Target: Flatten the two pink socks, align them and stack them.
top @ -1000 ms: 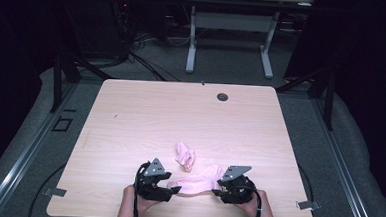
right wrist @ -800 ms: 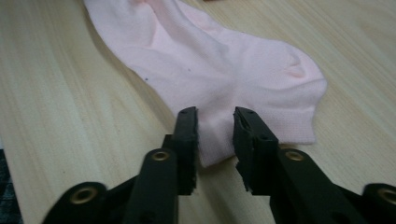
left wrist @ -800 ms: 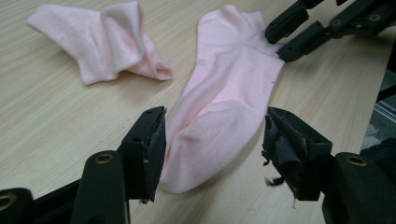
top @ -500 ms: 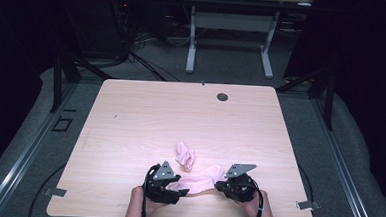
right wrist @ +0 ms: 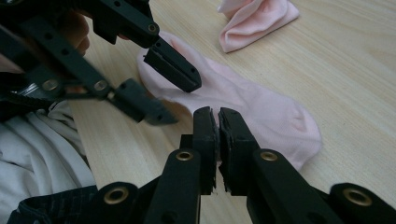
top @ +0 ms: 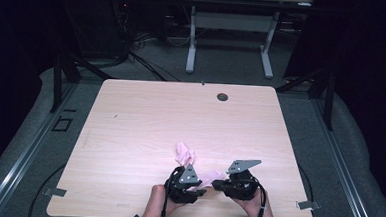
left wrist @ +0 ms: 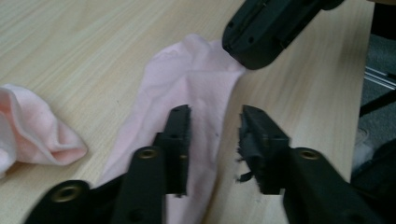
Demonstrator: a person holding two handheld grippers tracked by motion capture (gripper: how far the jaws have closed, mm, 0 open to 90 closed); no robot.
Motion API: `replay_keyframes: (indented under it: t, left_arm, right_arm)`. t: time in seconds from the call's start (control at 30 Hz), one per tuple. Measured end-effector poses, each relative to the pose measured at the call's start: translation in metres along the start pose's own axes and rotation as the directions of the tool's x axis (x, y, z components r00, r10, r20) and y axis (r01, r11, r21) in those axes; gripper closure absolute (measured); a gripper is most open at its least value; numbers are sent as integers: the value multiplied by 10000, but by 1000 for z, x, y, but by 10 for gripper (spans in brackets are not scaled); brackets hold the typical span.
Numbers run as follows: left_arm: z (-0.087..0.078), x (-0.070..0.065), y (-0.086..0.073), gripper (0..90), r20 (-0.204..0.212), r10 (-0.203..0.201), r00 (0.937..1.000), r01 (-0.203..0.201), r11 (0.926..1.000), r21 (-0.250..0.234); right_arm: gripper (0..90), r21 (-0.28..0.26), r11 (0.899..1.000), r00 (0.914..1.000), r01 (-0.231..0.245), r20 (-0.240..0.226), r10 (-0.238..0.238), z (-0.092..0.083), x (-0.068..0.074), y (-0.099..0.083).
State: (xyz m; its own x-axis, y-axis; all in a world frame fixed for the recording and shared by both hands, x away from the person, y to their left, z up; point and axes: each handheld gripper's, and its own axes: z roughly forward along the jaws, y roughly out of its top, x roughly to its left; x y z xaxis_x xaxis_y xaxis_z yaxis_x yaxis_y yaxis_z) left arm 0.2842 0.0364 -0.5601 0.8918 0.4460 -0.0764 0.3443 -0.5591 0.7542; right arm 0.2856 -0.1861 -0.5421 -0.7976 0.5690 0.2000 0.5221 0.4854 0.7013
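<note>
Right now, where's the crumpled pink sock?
In the high view, the crumpled pink sock lies on the table near the front edge, just beyond the left claw and the flat pink sock.

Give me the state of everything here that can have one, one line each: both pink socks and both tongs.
Flat pink sock: laid out on the table, one edge pinched.
Crumpled pink sock: bunched up, lying free.
Left tongs: open over the flat sock, jaws just been closing.
Right tongs: shut on the flat sock's edge.
</note>
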Motion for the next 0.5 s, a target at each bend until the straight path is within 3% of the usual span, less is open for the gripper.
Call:
replay_keyframes:
  t: [0.03, 0.17, 0.4, 0.43, 0.5]
  left_arm:
    - [0, 3, 0, 742, 217, -111, 9997, 116, 9996, -245]
    - [2, 6, 3, 883, 287, -161, 9995, 168, 9996, -228]
    - [2, 9, 8, 893, 337, -286, 9990, 288, 9996, -65]
    - [1, 10, 10, 893, 316, -335, 9989, 339, 9993, -128]
    - [-4, 12, 15, 893, 273, -442, 9986, 448, 9988, -216]
  right_arm:
    - [853, -4, 10000, 10000, -26, 36, 26, -1, 0, -1]
    - [851, -151, 9999, 10000, -8, 25, 9, -1, -1, -4]
    - [809, -454, 9990, 9997, -7, 250, 18, -5, -2, -9]
    - [784, -524, 9986, 9994, 72, 329, -55, -6, -2, -9]
    - [652, -677, 9964, 9942, 503, 983, -435, -13, 0, -13]
